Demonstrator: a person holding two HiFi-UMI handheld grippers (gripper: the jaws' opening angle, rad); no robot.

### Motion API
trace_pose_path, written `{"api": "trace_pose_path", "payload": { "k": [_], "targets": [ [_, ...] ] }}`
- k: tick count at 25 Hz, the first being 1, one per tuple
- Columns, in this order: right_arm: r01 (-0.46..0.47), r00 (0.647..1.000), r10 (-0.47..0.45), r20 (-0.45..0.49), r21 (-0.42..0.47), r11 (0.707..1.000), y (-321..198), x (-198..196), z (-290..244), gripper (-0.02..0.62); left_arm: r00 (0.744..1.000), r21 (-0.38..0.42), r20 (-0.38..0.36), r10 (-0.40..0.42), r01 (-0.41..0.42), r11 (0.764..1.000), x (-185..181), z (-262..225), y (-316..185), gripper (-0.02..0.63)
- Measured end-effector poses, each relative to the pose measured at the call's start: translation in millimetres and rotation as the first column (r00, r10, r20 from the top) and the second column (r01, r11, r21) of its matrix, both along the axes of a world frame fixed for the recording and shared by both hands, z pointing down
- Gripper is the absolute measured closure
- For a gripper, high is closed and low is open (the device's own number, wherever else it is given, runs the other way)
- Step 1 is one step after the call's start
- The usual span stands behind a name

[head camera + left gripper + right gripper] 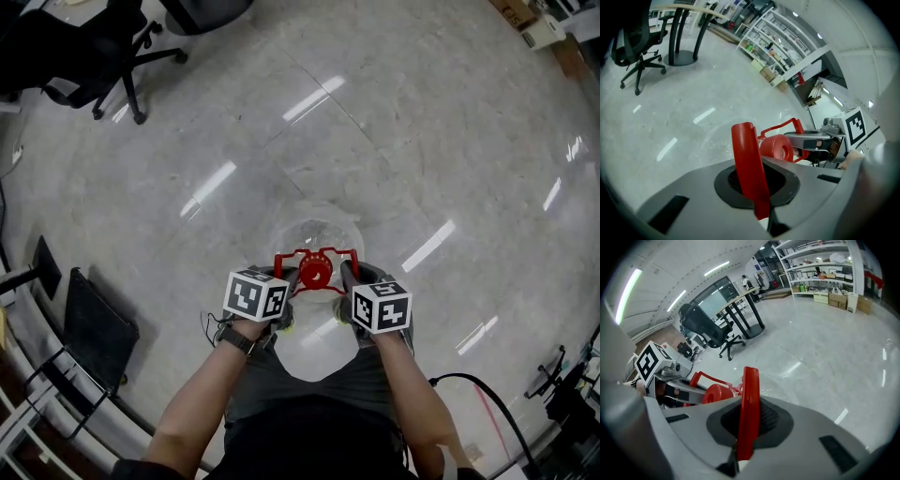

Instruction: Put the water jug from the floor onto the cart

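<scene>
A clear water jug (317,234) with a red cap (317,274) and a red handle frame (333,253) hangs between my two grippers above the floor. My left gripper (287,286) is shut on the left red handle (749,169), which runs upright between its jaws. My right gripper (346,281) is shut on the right red handle (748,411) in the same way. The red cap (776,148) shows beyond the left jaws, and in the right gripper view the cap (716,393) lies to the left. The cart is in no view.
Shiny grey floor (394,141) all around. A black office chair (103,56) stands far left, with a round table base (682,56) near it. Black frames and panels (94,328) line the left edge. Shelving (773,51) stands along the far wall. A cable (487,394) lies at right.
</scene>
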State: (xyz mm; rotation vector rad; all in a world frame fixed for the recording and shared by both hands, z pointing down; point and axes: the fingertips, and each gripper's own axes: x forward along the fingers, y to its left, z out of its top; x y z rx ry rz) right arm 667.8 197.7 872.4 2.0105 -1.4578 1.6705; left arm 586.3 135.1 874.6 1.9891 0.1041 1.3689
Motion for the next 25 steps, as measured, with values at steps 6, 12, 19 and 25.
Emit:
{"api": "trace_pose_path", "payload": {
  "k": [6, 12, 19, 25],
  "targets": [
    [0.065, 0.998, -0.064, -0.03, 0.033, 0.997, -16.0, -22.7, -113.9, 0.583, 0.997, 0.016, -0.045, -0.07, 0.071, 0.997, -24.4, -112.4, -9.2, 0.603],
    [0.137, 0.989, -0.133, -0.072, 0.063, 0.989, -62.7, -65.4, -209.9, 0.583, 0.989, 0.049, -0.085, -0.123, 0.128, 0.991, -69.5, -207.0, -48.9, 0.603],
    [0.215, 0.975, -0.204, -0.092, 0.136, 0.967, -119.8, -120.6, -270.7, 0.583, 0.97, 0.097, -0.125, -0.206, 0.219, 0.971, -126.8, -266.5, -96.1, 0.603],
    [0.341, 0.94, -0.333, -0.07, 0.175, 0.924, -156.2, -156.4, -297.4, 0.583, 0.932, 0.119, -0.137, -0.336, 0.352, 0.928, -164.1, -297.8, -123.1, 0.603]
  ]
}}
